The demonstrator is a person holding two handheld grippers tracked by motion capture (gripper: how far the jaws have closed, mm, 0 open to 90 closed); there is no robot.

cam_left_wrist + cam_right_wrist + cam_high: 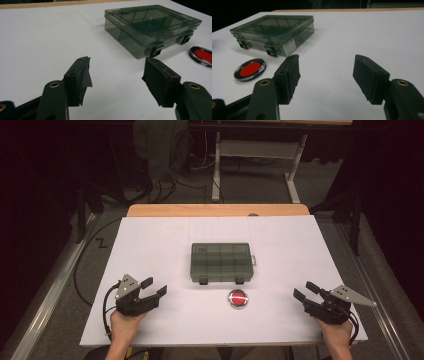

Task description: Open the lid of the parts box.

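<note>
You are resting both grippers with jaws standing wide apart, gripping nothing: left gripper, right gripper. Closed organizer box is sitting mid-counter, red disc just before it; you are best bracing the box while working its latches

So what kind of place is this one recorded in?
Probably a lab or workshop set up for recording: a white table with a person holding two grippers, loose cables on the floor, and a bench frame behind.
</note>
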